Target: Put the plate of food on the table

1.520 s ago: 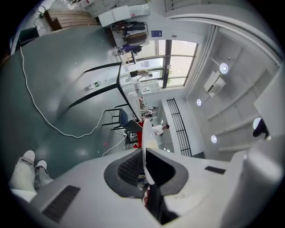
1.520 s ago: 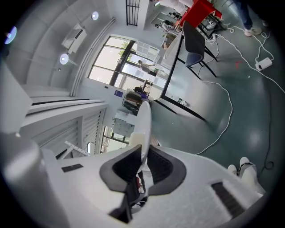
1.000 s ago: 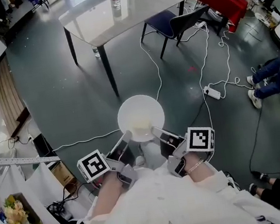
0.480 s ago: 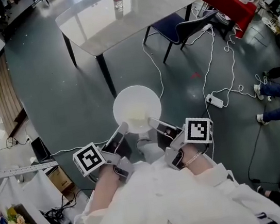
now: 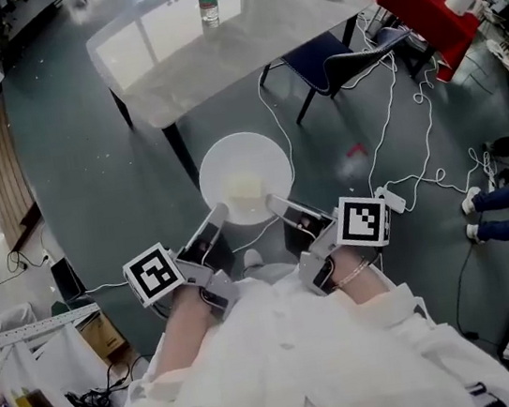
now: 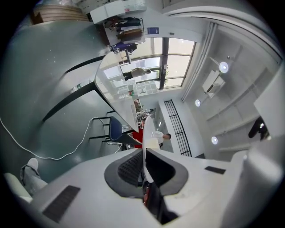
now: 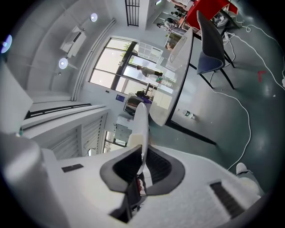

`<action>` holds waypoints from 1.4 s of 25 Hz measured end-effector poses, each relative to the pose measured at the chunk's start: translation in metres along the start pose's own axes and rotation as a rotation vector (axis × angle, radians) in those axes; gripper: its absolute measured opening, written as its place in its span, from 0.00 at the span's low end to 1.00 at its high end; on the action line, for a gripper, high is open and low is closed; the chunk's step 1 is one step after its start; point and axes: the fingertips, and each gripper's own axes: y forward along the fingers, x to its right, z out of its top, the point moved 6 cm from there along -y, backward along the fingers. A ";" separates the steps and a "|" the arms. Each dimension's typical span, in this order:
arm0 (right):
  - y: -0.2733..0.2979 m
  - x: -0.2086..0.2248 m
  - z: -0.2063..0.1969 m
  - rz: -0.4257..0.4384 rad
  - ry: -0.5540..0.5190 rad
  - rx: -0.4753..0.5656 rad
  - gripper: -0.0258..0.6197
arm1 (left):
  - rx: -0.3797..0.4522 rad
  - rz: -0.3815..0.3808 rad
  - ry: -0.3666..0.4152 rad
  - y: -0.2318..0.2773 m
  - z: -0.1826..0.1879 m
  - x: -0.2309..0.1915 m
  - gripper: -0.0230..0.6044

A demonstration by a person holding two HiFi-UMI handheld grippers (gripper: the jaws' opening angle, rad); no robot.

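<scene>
— What has changed over the last second?

— The table (image 5: 213, 52) has drawn closer and fills more of the head view; the plate (image 5: 245, 178) has gone forward with the person, and its far rim now lies near the table's front edge rather than well short of it.

— So how far along is this?

— By my reading, mid-carry; the plate is picked up and on its way, yet it hangs over the bare floor (image 5: 101, 192), not over the tabletop; what is left is the last stretch forward, setting it down, and letting go. The pale food (image 5: 245, 188) sits toward the near side of the plate; I cannot tell what it is.

— And the grip?

— Both are clamped tight on the rim; the left gripper (image 5: 219, 213) pinches the near-left edge and the right gripper (image 5: 272, 202) the near-right edge; each gripper view shows the thin white rim edge-on between the dark pads, with no gap.

— The arms?

— Both forearms reach forward from white sleeves, side by side; the grippers angle inward toward each other, marker cubes facing up on the outer sides — the plate looks roughly level between them. A bottle (image 5: 209, 5) stands at the table's far side, well apart from where the plate would land.
</scene>
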 end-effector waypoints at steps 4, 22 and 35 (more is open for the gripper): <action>0.004 0.015 0.029 -0.017 0.020 0.011 0.06 | -0.001 -0.003 -0.024 0.032 0.011 0.001 0.08; 0.047 0.037 0.060 -0.045 0.088 0.002 0.06 | -0.037 0.050 -0.074 0.065 0.057 -0.024 0.08; 0.104 0.044 0.115 -0.066 0.142 0.026 0.06 | -0.062 0.047 -0.076 0.111 0.129 -0.028 0.08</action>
